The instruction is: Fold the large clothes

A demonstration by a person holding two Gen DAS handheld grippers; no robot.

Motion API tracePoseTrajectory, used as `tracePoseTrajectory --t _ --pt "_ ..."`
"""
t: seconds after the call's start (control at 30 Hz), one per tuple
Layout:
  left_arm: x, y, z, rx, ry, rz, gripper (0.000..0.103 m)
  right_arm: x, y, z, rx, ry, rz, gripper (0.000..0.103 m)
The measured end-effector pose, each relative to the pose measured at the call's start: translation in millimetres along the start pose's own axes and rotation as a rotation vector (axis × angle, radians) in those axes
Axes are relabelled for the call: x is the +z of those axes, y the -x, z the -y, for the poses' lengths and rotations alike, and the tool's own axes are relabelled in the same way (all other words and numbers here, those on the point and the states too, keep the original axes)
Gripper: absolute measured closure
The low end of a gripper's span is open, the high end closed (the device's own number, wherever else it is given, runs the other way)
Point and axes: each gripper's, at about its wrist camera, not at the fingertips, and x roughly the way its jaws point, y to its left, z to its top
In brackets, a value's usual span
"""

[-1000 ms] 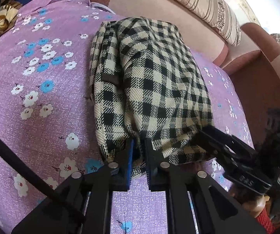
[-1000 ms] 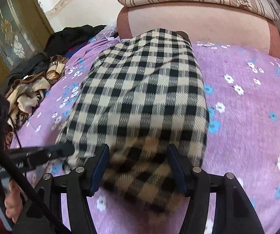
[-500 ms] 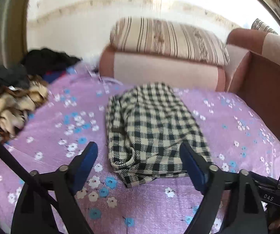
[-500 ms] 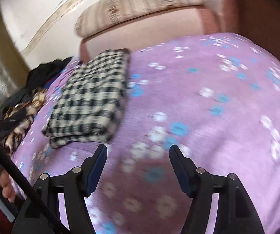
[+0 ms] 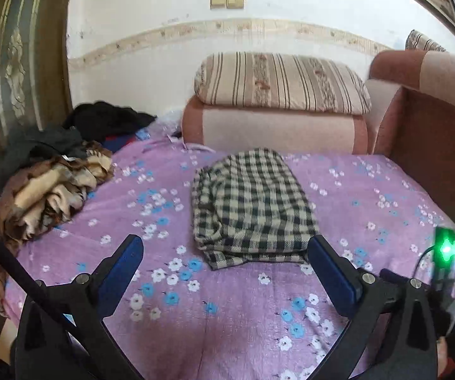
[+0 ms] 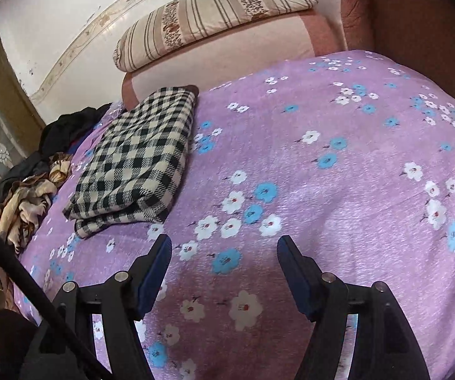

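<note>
From the left wrist view, a folded black-and-cream checked garment (image 5: pixel 252 209) lies flat on a purple flowered bedspread (image 5: pixel 195 310), near a pink upholstered end panel (image 5: pixel 274 129) topped by a striped pillow (image 5: pixel 281 82). The left hand-held gripper (image 5: pixel 224 253) hovers with its blue-padded fingers spread wide, holding nothing, the garment's near edge lying just beyond them. A heap of brown and black clothes (image 5: pixel 50 183) sits at the bed's left edge.

From the right wrist view, the same checked garment (image 6: pixel 138 161) rests to the left, well apart from the right hand-held gripper (image 6: pixel 224 250), whose fingers are wide apart and empty above bare bedspread (image 6: pixel 338 190). The striped pillow (image 6: pixel 214 9) sits on the panel beyond.
</note>
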Motion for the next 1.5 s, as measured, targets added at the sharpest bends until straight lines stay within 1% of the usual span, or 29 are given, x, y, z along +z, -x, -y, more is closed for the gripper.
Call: tracePoseTrajectory --t 0.1,0.17,0.27,0.37,0.5,0.57,0.67,0.8,1.1,1.27,1.4,1.5 --pt "2 19 2 0.028 -0.009 0.038 0.0 -3 0 -10 -0.02 0.039 0.011 0.029" --pt "3 25 4 0.047 -0.012 0.043 0.0 -5 0 -15 -0.021 0.058 0.011 0.029" --pt "3 32 3 0.08 0.011 0.041 0.0 -8 -2 -23 -0.022 0.091 0.006 0.029" --pt "0 36 0 0.082 0.041 0.042 0.0 -11 1 -30 -0.039 0.134 0.026 0.029" --pt "-3 34 0 0.073 0.051 -0.015 0.0 -14 10 -36 -0.065 0.178 0.064 0.029" --pt "-5 31 1 0.065 0.049 -0.057 0.0 -14 12 -35 -0.078 0.176 0.071 0.028" --pt "-10 30 2 0.045 0.056 -0.086 0.0 -14 11 -31 -0.082 0.152 0.062 0.028" --pt "-16 31 4 0.048 0.055 -0.094 0.0 -15 10 -28 -0.085 0.14 0.053 0.028" --pt "-21 28 9 0.027 0.065 -0.125 0.0 -23 11 -38 -0.1 0.185 0.053 0.027" --pt "-24 22 5 0.006 0.093 -0.149 0.0 -26 7 -40 -0.111 0.193 0.041 0.026" --pt "-28 13 2 -0.006 0.116 -0.173 0.0 -26 8 -44 -0.117 0.202 0.051 0.026" --pt "-33 4 0 -0.019 0.136 -0.2 0.0 -26 11 -47 -0.112 0.211 0.062 0.024"
